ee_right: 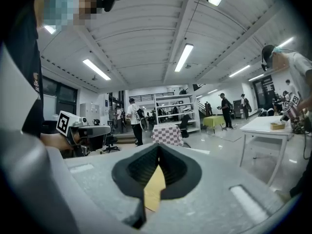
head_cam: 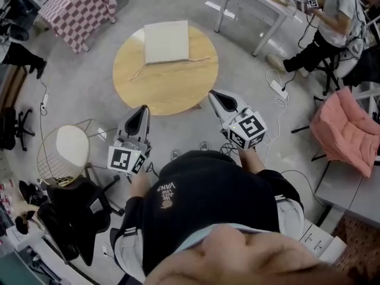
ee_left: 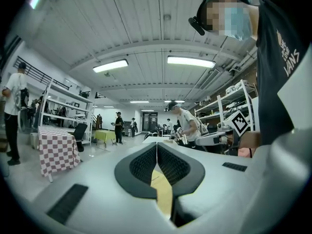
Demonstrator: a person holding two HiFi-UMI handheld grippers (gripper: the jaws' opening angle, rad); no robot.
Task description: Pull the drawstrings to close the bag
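Closest in, the person's black top (head_cam: 202, 206) fills the bottom of the head view, with both arms held out in front of it. The left gripper (head_cam: 143, 110) has its jaws pressed together at the tips with nothing between them, and it points level toward the table. The right gripper (head_cam: 212, 94) is closed the same way, also empty, tipped just slightly downward. Each carries its marker cube near the hand. The two sit side by side, apart from each other, both just short of the near edge of the round wooden table (head_cam: 178, 94).

On the far half of that table lies the cream bag (head_cam: 167, 41), flat and square to the person. Its drawstring (head_cam: 178, 62) trails along the tabletop just in front of it, running out to the left and right. Neither gripper touches the bag or the cord.

Round about: a wire basket (head_cam: 62, 153) to the left on the floor, a checked tablecloth (head_cam: 80, 10) beyond it, a pink cushion (head_cam: 344, 129) to the right, and another person (head_cam: 332, 16) seated at a white table in the far right corner.
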